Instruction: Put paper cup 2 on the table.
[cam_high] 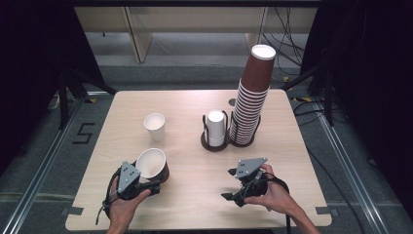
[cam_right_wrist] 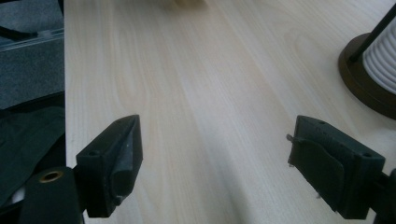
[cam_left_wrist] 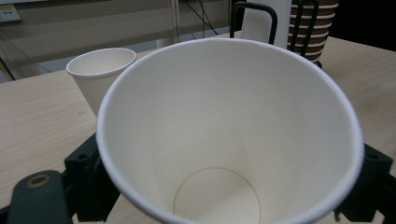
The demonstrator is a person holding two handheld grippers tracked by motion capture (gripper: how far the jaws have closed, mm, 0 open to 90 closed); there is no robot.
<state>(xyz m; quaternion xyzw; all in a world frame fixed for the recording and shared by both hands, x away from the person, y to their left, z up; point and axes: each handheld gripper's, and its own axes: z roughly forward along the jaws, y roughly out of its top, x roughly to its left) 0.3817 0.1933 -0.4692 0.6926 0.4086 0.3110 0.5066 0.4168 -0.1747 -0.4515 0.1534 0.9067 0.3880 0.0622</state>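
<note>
A paper cup (cam_high: 152,165), brown outside and white inside, sits between the two jaws of the left tongs (cam_high: 157,181) at the near left of the worktop (cam_high: 195,161). It is tilted, its open mouth facing up and toward the far side. The inside is empty, with the round bottom plainly visible in the left gripper view (cam_left_wrist: 217,196).
</note>
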